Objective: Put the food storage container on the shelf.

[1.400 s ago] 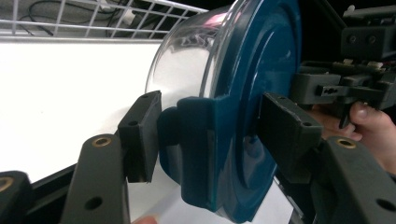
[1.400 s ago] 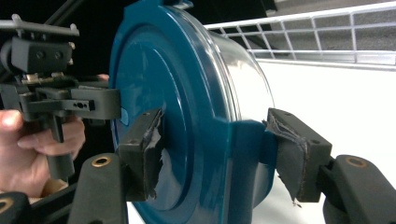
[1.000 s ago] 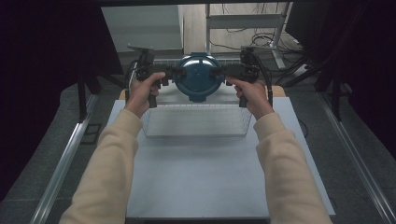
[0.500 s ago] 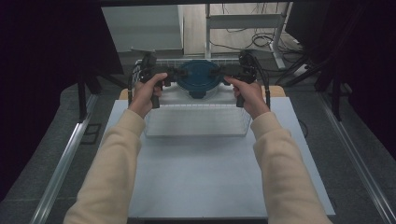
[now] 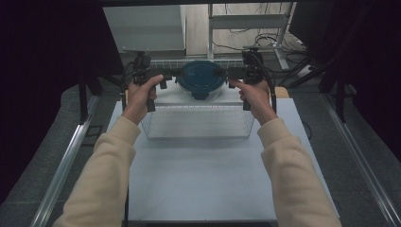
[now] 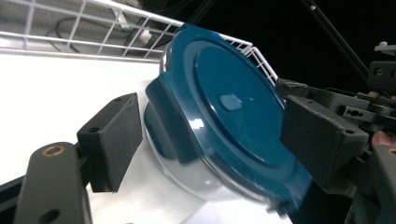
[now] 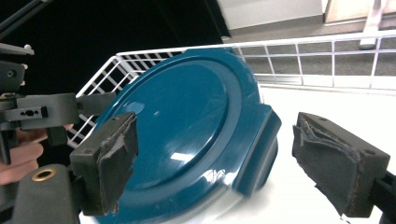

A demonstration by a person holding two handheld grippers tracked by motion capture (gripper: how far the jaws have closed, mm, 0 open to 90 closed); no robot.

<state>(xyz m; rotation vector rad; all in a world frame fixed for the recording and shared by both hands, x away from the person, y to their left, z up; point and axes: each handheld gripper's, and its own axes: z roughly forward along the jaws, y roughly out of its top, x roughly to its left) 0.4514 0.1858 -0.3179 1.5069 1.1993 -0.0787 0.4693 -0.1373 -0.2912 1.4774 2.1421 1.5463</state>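
Claws first: we have just been opening both, and the left claw (image 6: 205, 140) and right claw (image 7: 210, 158) now stand wide with their pads off the latch tabs of the blue-lidded bowl (image 5: 200, 80), which sits between them. A second ago we carried that bowl nearer and higher; now it rests inside the far wire basket (image 5: 165, 63) beyond the worktop (image 5: 198, 179), so we judge it delivered. We cannot see its contents, while the near clear bin (image 5: 196, 124) looks empty.

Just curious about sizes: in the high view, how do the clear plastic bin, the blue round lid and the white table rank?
1. White table
2. Clear plastic bin
3. Blue round lid, though it sits farther from the camera.
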